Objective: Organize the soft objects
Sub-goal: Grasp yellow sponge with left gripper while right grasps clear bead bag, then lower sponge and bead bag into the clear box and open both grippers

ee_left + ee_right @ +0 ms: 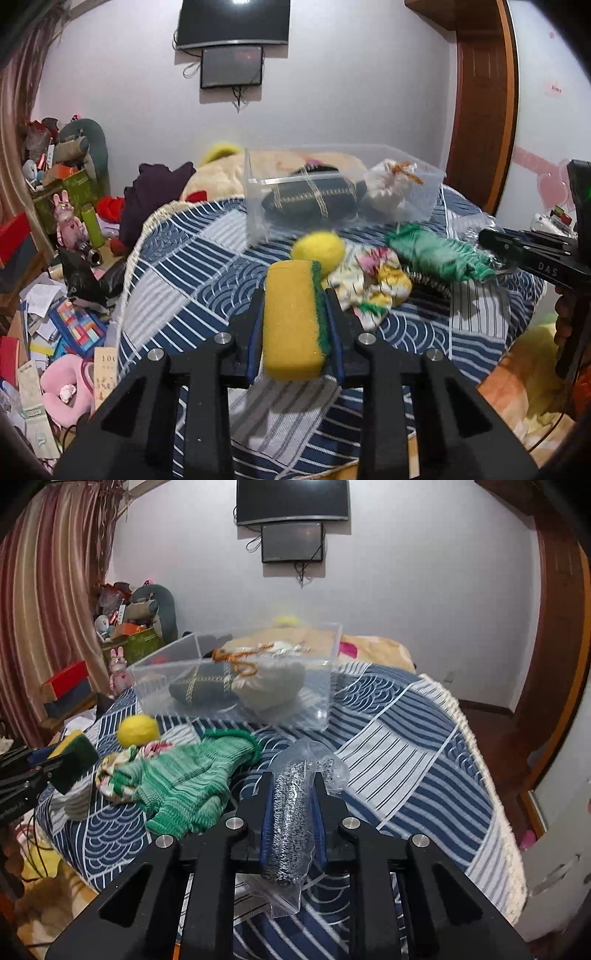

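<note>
My left gripper [293, 299] is shut on a yellow sponge with a green scrub side [291, 317], held above the bed. It also shows at the left of the right wrist view [72, 760]. My right gripper [291, 779] is shut on a clear plastic bag holding a grey speckled knit item [290, 812]. A clear plastic box [332, 192] stands ahead on the bed, holding a dark cushion [314, 199] and a white pouch [269, 686]. A yellow ball [317, 251], a floral scrunchie [373, 280] and a green knit glove [188, 779] lie in front of the box.
The bed has a blue and white patterned cover [406, 738]. A cluttered floor with papers and toys [55, 332] lies to the left. Plush items and dark clothes [155, 195] sit behind the box. A wooden door frame [480, 110] stands at the right.
</note>
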The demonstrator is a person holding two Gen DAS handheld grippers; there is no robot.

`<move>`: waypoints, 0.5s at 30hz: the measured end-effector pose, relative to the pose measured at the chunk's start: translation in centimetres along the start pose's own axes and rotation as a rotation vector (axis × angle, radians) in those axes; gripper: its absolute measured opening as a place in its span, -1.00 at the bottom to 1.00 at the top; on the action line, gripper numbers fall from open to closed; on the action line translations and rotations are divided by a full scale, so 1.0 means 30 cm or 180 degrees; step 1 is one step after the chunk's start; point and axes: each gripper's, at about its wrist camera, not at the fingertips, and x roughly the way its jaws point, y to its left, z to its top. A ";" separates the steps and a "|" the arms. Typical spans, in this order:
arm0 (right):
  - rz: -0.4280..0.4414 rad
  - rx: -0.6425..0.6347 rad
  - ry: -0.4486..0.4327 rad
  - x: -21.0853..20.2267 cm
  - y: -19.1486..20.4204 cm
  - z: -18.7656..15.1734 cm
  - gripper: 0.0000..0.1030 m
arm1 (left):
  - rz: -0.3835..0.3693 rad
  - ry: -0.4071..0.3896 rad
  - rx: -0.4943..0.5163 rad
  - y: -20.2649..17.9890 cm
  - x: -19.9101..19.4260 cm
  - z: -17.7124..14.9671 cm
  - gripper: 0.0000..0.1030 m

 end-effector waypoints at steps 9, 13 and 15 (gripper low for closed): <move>-0.0057 -0.0034 -0.0329 -0.070 0.004 0.107 -0.68 | -0.0091 -0.0236 -0.0057 0.017 0.006 0.132 -0.42; -0.0066 -0.0062 -0.0469 -0.076 0.015 0.163 -0.68 | -0.0145 -0.0303 -0.0073 0.022 0.022 0.200 -0.42; -0.0052 -0.0062 -0.0551 -0.075 0.021 0.195 -0.68 | -0.0126 -0.0363 -0.0037 0.018 0.029 0.229 -0.42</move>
